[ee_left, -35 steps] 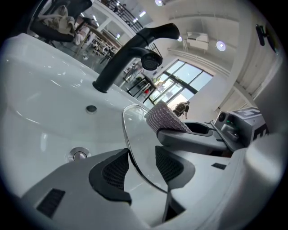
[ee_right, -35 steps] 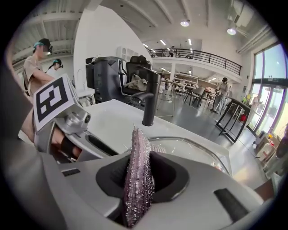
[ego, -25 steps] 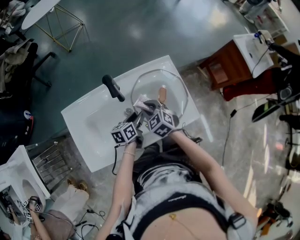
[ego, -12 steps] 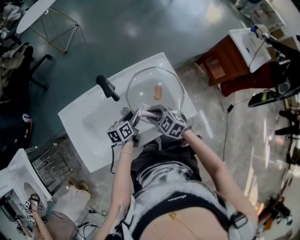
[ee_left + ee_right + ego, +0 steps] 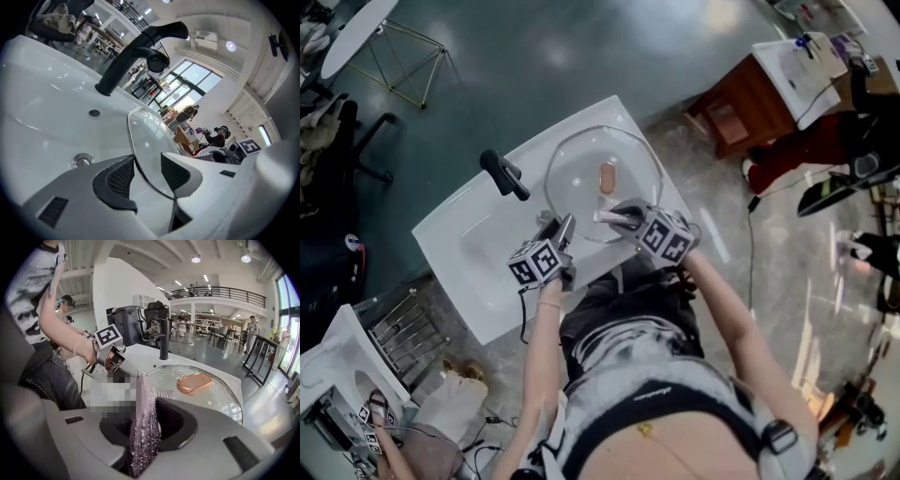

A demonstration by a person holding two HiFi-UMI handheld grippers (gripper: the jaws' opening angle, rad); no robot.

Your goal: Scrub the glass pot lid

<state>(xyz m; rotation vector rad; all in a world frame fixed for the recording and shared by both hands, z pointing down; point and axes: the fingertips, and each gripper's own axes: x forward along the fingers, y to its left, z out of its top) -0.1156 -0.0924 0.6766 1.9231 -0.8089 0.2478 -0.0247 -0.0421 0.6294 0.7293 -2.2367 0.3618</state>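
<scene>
The left claw is closed on the near rim of the lid, its jaws standing fairly wide with the metal edge running between the pads, and the right claw is clamped on a lilac glittery mesh scrub pad that stands upright between its jaws. Under both lies a white rectangular ceramic sink. The round clear glass pot lid with a thin metal rim sits over its right part, beside a black bent-neck tap. A small copper-coloured oblong handle sits at the lid's middle, facing up. The pad is poised at the lid's near edge, short of the handle, with most of the glass stretching away beyond it. Whether it touches the glass is not clear. No suds or water show, and the glass looks equally clear all over, so nothing marks any part as done. I judge the scrubbing to be at an early or middle stage, with the far half and the strip around the handle left to cover, while the left claw steadies the lid.
</scene>
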